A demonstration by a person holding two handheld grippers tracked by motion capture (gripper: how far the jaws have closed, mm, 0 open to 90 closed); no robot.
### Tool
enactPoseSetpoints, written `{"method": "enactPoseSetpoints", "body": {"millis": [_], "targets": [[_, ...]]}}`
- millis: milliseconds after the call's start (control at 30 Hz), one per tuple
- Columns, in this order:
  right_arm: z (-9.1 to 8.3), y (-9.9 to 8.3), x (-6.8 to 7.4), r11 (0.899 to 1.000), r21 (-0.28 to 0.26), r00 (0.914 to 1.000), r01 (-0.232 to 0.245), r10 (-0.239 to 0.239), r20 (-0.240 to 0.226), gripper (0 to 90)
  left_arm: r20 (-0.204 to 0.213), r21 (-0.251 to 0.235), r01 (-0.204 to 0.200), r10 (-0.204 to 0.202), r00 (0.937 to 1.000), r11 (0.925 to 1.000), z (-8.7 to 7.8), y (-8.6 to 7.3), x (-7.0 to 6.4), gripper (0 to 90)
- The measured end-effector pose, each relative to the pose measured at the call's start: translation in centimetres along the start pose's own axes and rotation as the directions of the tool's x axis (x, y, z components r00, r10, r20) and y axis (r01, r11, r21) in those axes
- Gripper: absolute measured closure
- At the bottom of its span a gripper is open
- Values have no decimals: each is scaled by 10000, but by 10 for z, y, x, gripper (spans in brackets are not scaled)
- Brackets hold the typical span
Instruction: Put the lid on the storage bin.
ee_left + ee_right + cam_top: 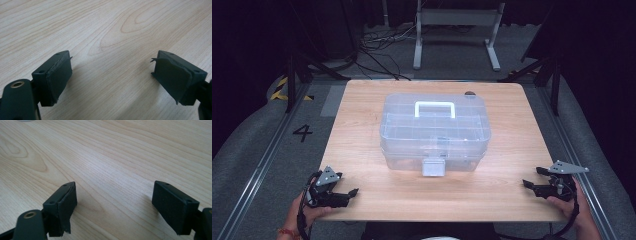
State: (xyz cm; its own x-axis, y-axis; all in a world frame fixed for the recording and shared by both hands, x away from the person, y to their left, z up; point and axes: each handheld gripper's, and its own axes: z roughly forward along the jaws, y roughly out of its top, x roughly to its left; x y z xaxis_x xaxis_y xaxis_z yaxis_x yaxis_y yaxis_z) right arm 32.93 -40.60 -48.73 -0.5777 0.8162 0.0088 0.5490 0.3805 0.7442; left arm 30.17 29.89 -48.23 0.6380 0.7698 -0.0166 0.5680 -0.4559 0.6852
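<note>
While jaws gape wide and empty, two hand-held grippers, left [346, 186] and right [532, 178], flanking one clear plastic box [434, 132].

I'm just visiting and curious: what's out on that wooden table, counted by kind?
Clear plastic box with a white handle: 1
Hand-held grippers: 2, the left gripper and the right gripper, both with jaws open
Small dark round thing behind the box: 1, too small to identify
Total: 4

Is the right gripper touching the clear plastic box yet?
Apart. The high view shows the right gripper near the table's front right corner, with bare wood between it and the clear plastic box at the middle.
</note>
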Motion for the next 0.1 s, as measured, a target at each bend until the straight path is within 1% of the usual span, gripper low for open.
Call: {"method": "enactPoseSetpoints", "body": {"millis": [100], "targets": [[0, 0, 0, 10000, -1, 10000, 1, -1, 3, 206, -33, 79, -23, 23, 10000, 10000, 0, 1, 0, 149]]}}
